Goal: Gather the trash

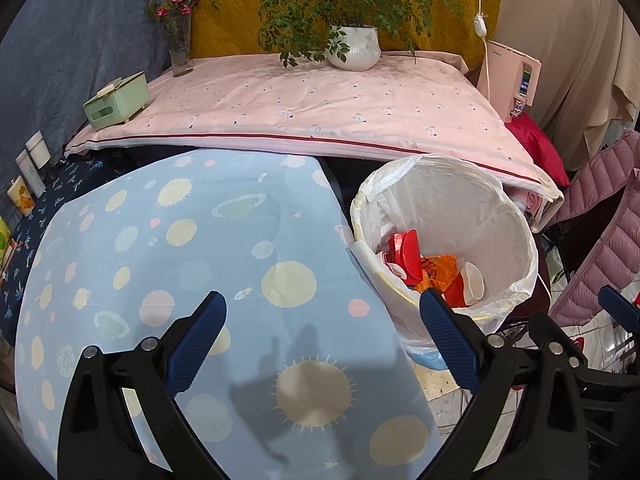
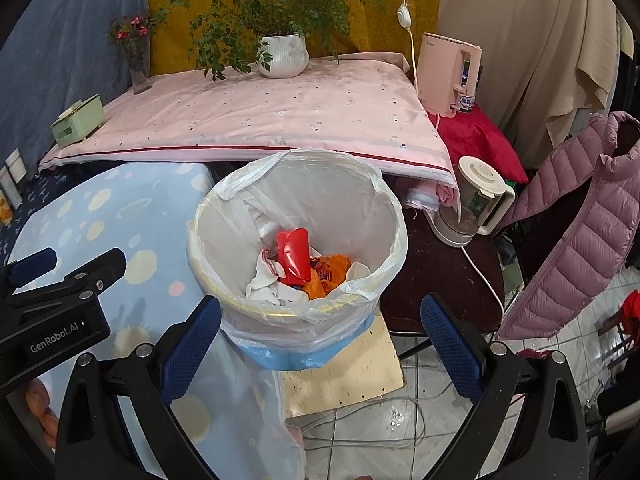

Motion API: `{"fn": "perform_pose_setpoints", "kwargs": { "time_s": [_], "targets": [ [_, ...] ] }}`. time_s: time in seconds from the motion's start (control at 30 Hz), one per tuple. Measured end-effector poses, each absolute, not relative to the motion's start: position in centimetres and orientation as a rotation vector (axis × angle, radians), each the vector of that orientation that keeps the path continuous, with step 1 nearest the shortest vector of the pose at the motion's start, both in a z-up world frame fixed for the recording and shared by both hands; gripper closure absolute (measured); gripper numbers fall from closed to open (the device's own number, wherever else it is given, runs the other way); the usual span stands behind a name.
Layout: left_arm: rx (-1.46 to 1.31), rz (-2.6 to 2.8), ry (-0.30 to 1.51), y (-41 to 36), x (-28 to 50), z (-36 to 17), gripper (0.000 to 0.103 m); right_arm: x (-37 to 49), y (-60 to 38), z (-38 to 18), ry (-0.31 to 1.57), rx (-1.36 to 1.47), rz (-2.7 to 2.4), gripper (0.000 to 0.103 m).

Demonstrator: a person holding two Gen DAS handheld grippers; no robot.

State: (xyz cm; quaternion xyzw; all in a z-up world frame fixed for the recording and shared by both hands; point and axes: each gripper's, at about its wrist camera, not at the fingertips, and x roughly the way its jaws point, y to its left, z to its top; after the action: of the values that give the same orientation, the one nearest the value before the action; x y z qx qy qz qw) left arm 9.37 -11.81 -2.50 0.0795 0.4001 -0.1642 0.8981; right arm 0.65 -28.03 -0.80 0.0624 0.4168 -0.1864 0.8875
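Observation:
A white bin lined with a plastic bag (image 2: 304, 184) stands beside the low table; it also shows in the left wrist view (image 1: 460, 200). Inside lie a red wrapper (image 2: 294, 254), an orange wrapper (image 2: 326, 276) and white paper (image 2: 264, 280). My right gripper (image 2: 320, 312) is open and empty, just above the bin's near rim. My left gripper (image 1: 322, 310) is open and empty over the blue spotted cloth (image 1: 180, 260), left of the bin. The left gripper also appears at the left edge of the right wrist view (image 2: 60, 276).
A pink-covered table (image 2: 260, 120) behind holds a potted plant (image 2: 282, 56), a flower vase (image 2: 138, 68) and a green tissue box (image 2: 78, 120). A kettle (image 2: 476, 204) sits right of the bin, with a pink jacket (image 2: 580, 220) beyond. Cables (image 2: 380, 420) lie on the tiled floor.

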Motion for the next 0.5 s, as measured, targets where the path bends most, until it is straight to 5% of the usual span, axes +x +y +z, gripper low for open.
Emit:
{"fn": "perform_pose_setpoints", "kwargs": {
  "time_s": [0.5],
  "targets": [
    [0.183,-0.351,0.829,-12.09,9.11,-2.54,0.01,0.63,-28.2,-0.86,0.868,0.13,-0.388,0.007]
  ]
}}
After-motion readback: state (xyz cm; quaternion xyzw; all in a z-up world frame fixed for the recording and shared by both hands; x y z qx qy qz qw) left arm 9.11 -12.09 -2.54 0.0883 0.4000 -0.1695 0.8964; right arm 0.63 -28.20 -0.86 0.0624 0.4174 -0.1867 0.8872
